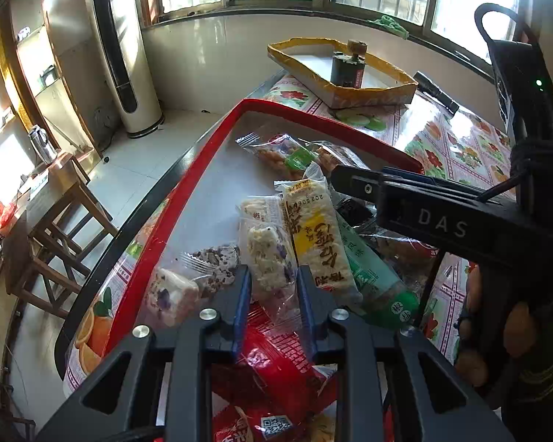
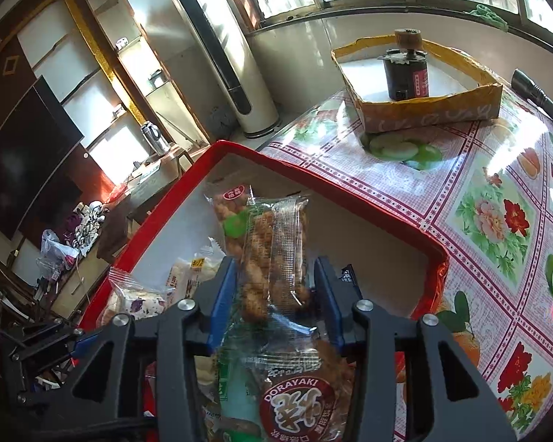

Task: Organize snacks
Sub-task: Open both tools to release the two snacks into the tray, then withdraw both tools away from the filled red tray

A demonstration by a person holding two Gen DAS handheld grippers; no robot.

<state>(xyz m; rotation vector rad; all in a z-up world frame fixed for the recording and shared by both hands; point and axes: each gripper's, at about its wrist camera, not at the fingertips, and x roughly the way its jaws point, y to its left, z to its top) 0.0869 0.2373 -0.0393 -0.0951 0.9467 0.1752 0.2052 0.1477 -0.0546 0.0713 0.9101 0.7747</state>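
Note:
A red-rimmed tray [image 1: 199, 169] holds several wrapped snacks. My left gripper [image 1: 272, 287] is closed around a clear-wrapped white rice-crisp bar [image 1: 267, 254], its blue pads [image 1: 241, 294] at both sides. Beside it lie a yellow-labelled bar [image 1: 320, 243], a green pack [image 1: 379, 287] and a red pack [image 1: 276, 361]. My right gripper [image 2: 276, 287] is closed on a clear-wrapped brown crispy snack [image 2: 276, 258] over the tray [image 2: 350, 191]; a Dorayaki pack [image 2: 298, 401] lies under it. The right gripper's body [image 1: 442, 217] shows in the left wrist view.
A yellow-rimmed cardboard box [image 1: 372, 92] with a dark canister [image 1: 346, 66] stands at the table's far end [image 2: 424, 110]. A black flashlight [image 2: 538, 95] lies beside it. The flowered tablecloth [image 2: 497, 221] spreads right. A wooden chair [image 1: 55, 228] and tower fan [image 1: 121, 55] stand left.

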